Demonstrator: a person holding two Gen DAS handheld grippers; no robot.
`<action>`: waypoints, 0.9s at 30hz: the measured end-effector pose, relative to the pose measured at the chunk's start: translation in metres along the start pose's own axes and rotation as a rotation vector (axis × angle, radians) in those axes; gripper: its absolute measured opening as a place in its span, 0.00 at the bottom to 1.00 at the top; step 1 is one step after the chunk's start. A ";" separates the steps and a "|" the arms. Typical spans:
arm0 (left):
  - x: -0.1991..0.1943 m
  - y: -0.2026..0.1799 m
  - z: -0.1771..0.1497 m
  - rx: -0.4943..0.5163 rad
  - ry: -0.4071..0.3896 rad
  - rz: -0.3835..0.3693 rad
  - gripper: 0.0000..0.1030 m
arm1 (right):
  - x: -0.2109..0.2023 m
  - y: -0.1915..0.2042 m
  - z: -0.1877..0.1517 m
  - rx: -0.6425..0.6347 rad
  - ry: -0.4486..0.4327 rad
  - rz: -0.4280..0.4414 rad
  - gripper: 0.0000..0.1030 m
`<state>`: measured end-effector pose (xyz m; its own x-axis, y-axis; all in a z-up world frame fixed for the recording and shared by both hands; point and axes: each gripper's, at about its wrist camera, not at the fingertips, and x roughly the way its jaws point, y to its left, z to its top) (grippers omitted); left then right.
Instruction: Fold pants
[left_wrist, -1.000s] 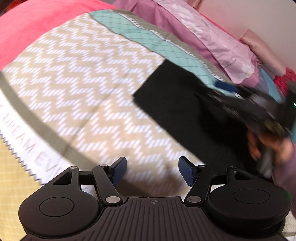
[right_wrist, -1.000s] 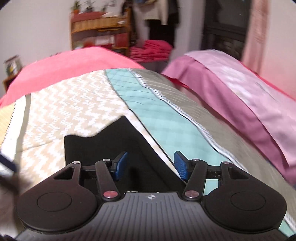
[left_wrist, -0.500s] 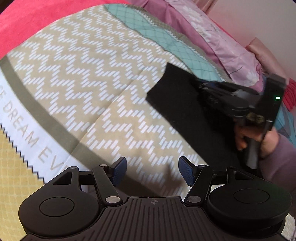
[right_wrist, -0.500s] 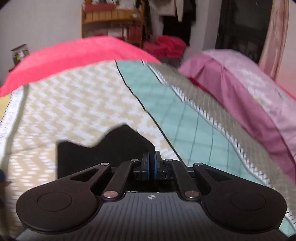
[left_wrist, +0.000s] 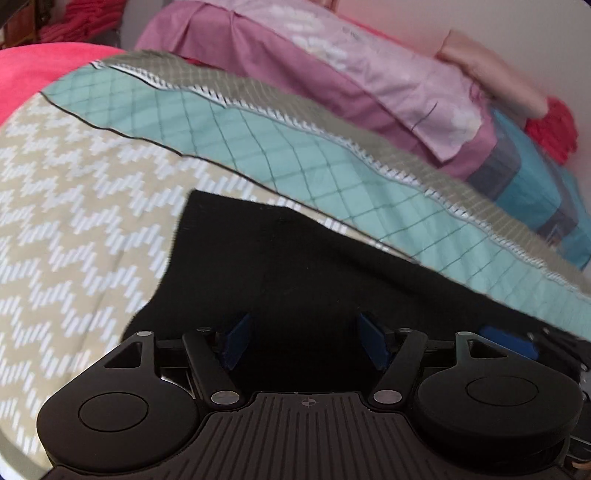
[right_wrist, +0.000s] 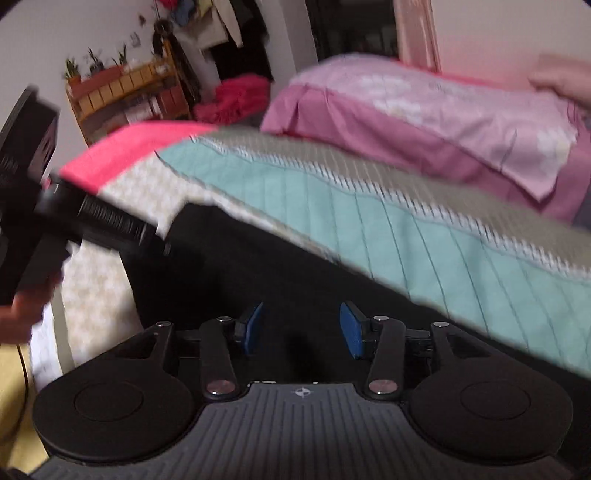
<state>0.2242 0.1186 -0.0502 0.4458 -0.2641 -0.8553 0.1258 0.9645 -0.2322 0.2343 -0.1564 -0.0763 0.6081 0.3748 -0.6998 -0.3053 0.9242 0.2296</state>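
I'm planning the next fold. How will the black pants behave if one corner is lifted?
The pants lie flat and follow the bedspread, so they are probably floppy and will drape. They look thin, hence likely light. Matte cloth on a quilted cover will probably drag and bunch, not slide.

The pants (left_wrist: 280, 266) are plain black, lying on a bedspread (left_wrist: 74, 236) of beige with white zigzags, beside a teal diamond-grid band (left_wrist: 295, 147) and a grey checked stripe. At upper right lies a pink and mauve sheet (left_wrist: 362, 62); both grippers carry blue pads (right_wrist: 352, 328) on black bodies.
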 end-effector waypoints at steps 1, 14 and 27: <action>0.005 -0.003 0.001 0.020 -0.013 0.013 1.00 | 0.005 -0.014 -0.003 0.034 -0.026 -0.001 0.00; -0.008 -0.009 0.027 0.017 -0.016 -0.047 1.00 | -0.096 0.002 -0.087 0.332 -0.028 0.239 0.46; 0.018 -0.021 0.020 0.099 0.025 0.012 1.00 | -0.062 -0.009 -0.093 0.368 -0.035 0.355 0.52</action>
<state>0.2475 0.0933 -0.0512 0.4256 -0.2508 -0.8694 0.2078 0.9622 -0.1758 0.1314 -0.1953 -0.0976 0.5399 0.6670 -0.5135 -0.2237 0.7018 0.6763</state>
